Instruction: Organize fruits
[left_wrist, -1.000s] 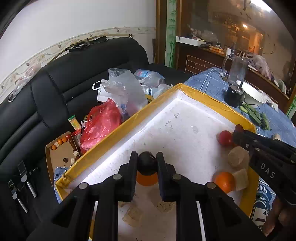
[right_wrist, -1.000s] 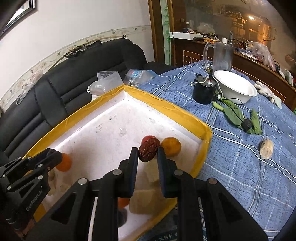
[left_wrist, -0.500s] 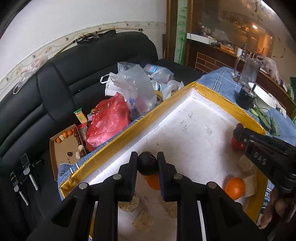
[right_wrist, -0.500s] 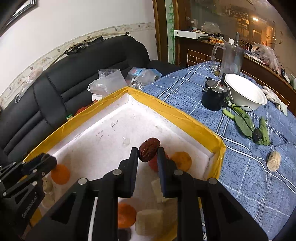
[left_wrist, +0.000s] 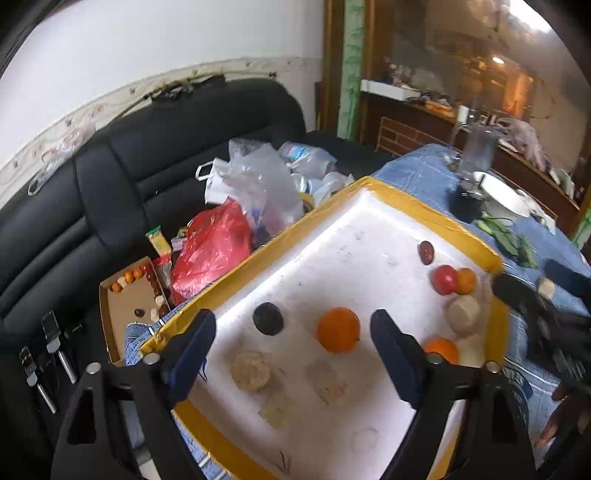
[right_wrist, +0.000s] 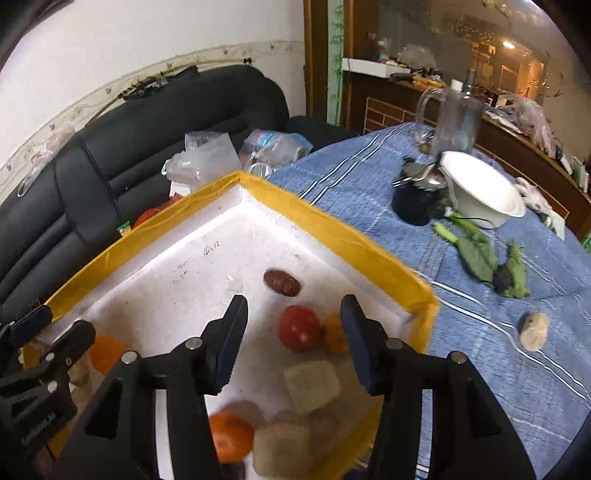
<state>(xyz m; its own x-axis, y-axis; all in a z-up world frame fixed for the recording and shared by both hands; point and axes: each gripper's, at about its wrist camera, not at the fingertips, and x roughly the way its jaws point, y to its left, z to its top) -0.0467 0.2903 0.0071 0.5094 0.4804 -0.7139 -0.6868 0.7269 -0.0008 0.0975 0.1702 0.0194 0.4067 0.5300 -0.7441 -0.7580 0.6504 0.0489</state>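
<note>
A white foam tray with a yellow taped rim (left_wrist: 413, 206) (right_wrist: 332, 232) holds the fruits. My left gripper (left_wrist: 293, 343) is open and empty above it; a dark round fruit (left_wrist: 268, 318) and an orange (left_wrist: 338, 329) lie on the tray between its fingers. My right gripper (right_wrist: 293, 332) is open and empty; a dark red date (right_wrist: 281, 282) (left_wrist: 426, 252) lies just beyond it. A red tomato (right_wrist: 299, 328) (left_wrist: 444, 279) touches a small orange fruit (right_wrist: 334, 334) (left_wrist: 466, 280). Another orange (left_wrist: 441, 349) (right_wrist: 231, 437) sits near beige cubes (right_wrist: 312, 386).
Beige biscuit pieces (left_wrist: 250, 370) lie in the tray. On the blue tablecloth stand a white bowl (right_wrist: 480, 192), a black cup (right_wrist: 415, 203), a glass jug (right_wrist: 454, 118), green leaves (right_wrist: 480, 254) and a beige piece (right_wrist: 533, 331). Plastic bags (left_wrist: 214, 254) and a cardboard box (left_wrist: 129, 306) lie on the black sofa.
Both grippers have opened. The left let go of the dark round fruit and the right let go of the date; both fruits now lie on the tray. Both grippers drew back.
</note>
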